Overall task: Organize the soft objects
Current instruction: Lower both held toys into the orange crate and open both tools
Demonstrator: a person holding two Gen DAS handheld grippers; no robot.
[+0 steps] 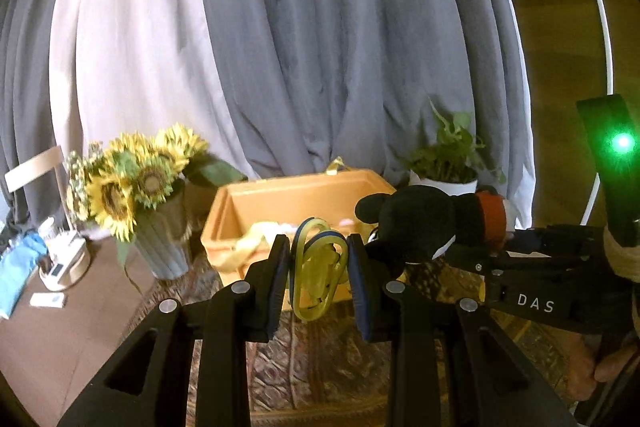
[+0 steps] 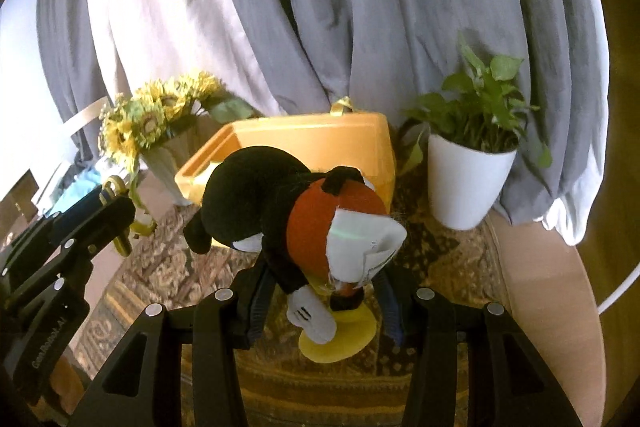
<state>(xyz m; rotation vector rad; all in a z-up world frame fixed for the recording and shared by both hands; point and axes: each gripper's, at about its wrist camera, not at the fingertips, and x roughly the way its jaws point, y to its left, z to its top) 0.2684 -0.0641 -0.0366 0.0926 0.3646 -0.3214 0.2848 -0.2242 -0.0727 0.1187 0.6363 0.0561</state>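
Left tool (image 1: 318, 267) pinches yellow straps (image 1: 316, 263); right tool (image 2: 320, 301) clamps the plush mouse (image 2: 296, 211), whose dangling limbs may snag the orange bin (image 2: 360, 135) ahead.

A: What did the right gripper (image 2: 320, 301) hold?
B: A black plush mouse (image 2: 280, 199), clamped in the jaws by its lower body, hanging before the yellow bin (image 2: 344, 143).
A: And alongside?
B: The left gripper (image 2: 116, 215).

Home living room: grey curtains (image 2: 360, 7), patterned rug (image 2: 168, 267), sunflower vase (image 1: 160, 247), potted plant (image 2: 468, 183).
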